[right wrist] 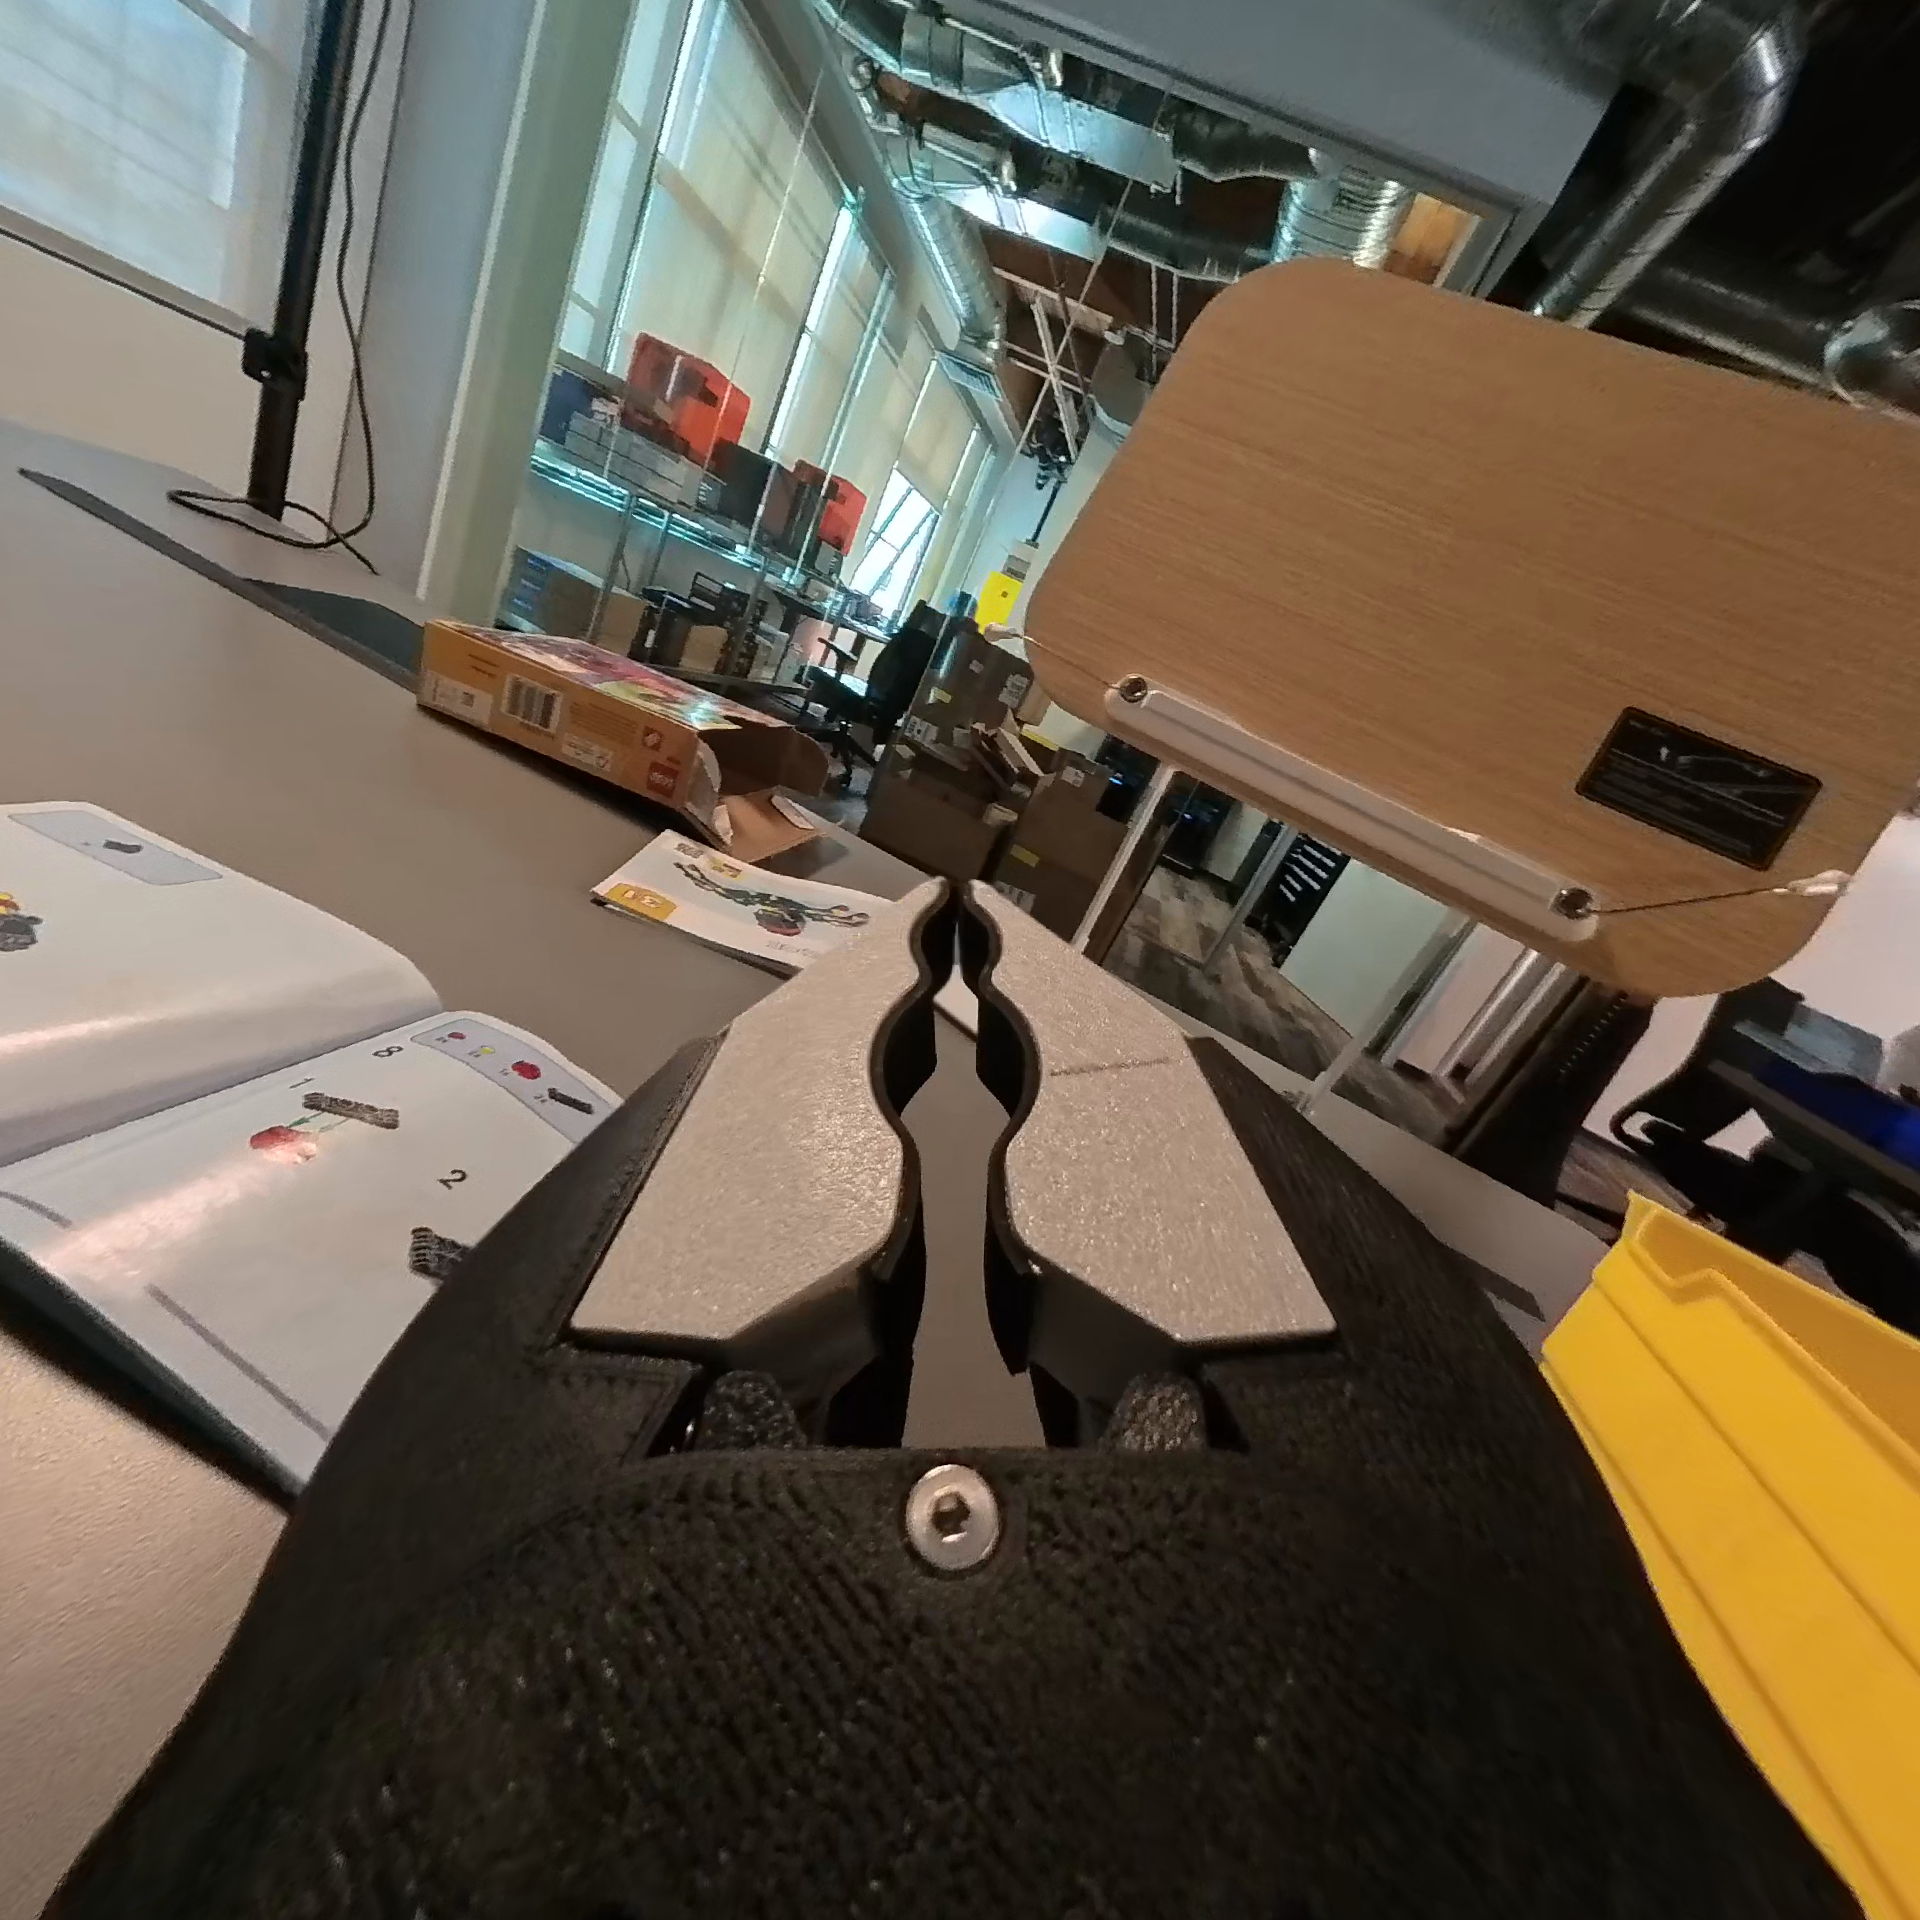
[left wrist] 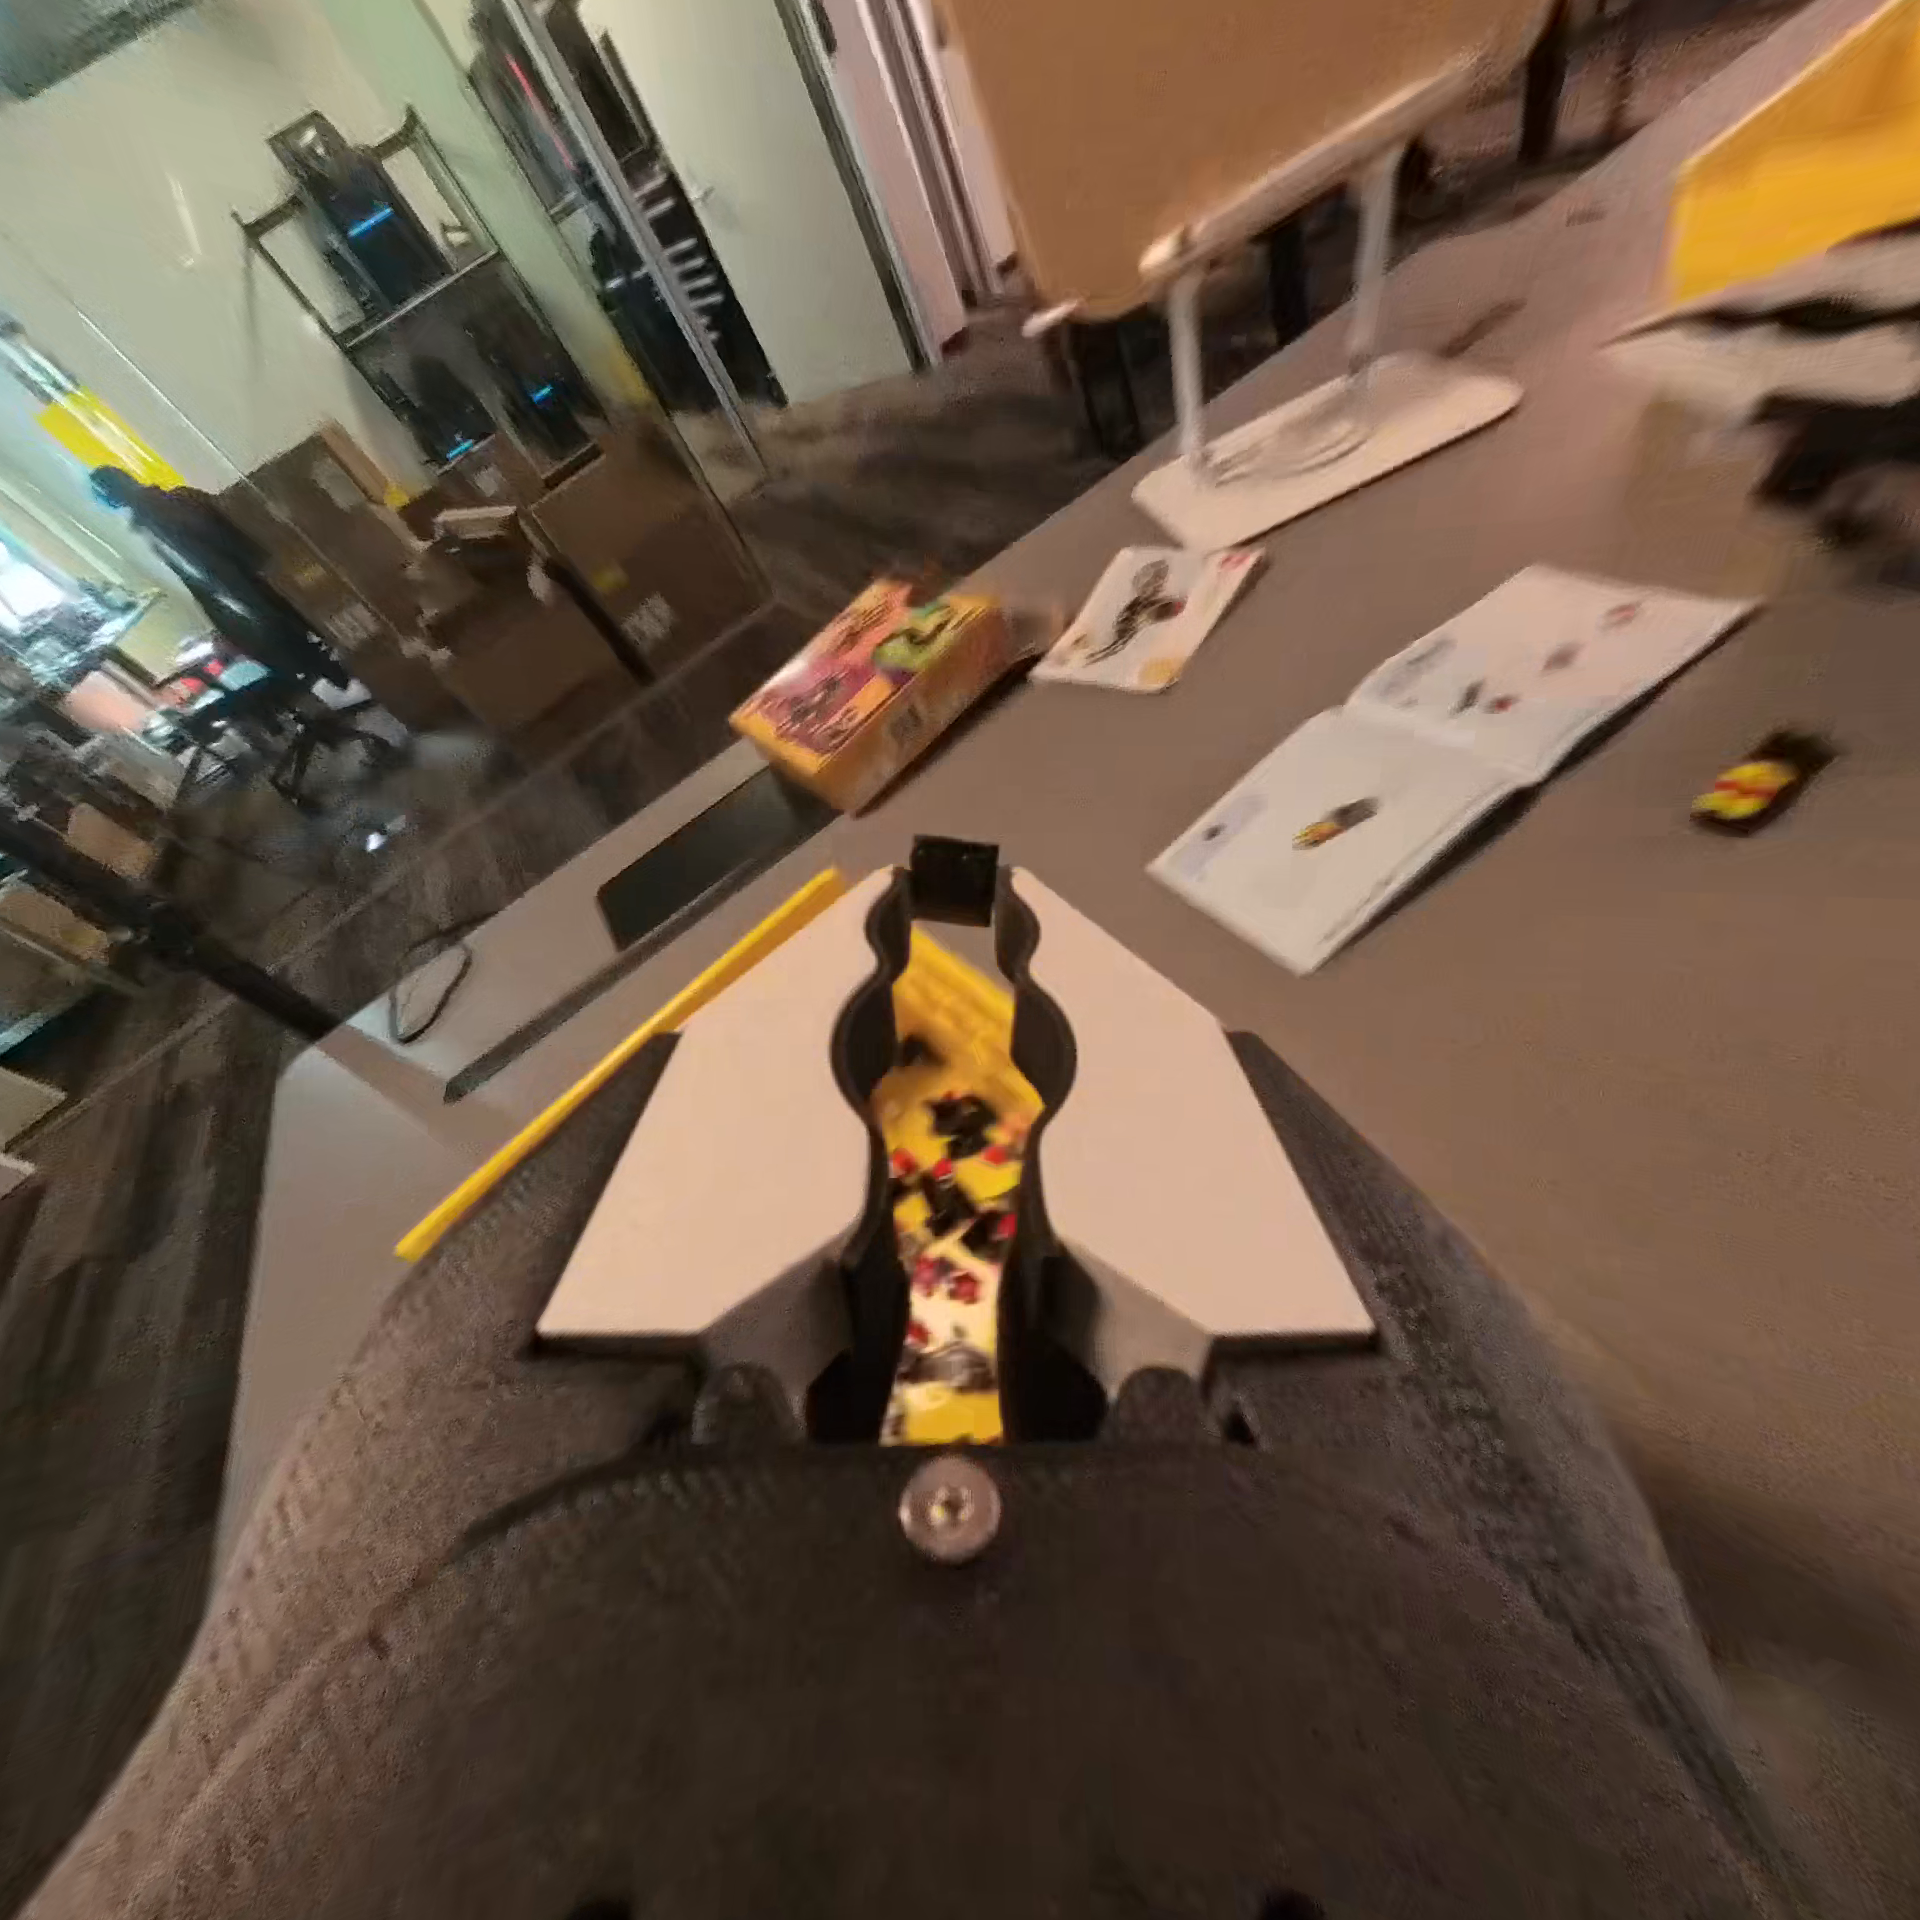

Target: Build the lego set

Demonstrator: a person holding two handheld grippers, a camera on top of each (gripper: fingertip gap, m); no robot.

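Observation:
My left gripper [left wrist: 954,906] is shut on a small black brick [left wrist: 954,860] held at its fingertips, above a yellow tray [left wrist: 623,1049]. Several black and red loose pieces [left wrist: 951,1174] show in the tray through the gap between the fingers. A small yellow, black and red model [left wrist: 1756,795] lies on the grey table to the right, beyond the open instruction booklet [left wrist: 1455,748]. My right gripper [right wrist: 958,904] is shut and empty, low over the table, between the open booklet [right wrist: 208,1143] and the yellow tray's wall [right wrist: 1766,1475].
An opened lego box [left wrist: 873,691] [right wrist: 582,707] and a second, thin booklet [left wrist: 1153,618] [right wrist: 727,899] lie farther back. A white stand [left wrist: 1330,436] carries a wooden panel [right wrist: 1455,623]. A black pole with cable [right wrist: 281,312] stands far left. The left view is blurred. There is about 40 centimetres between the tips of the two grippers.

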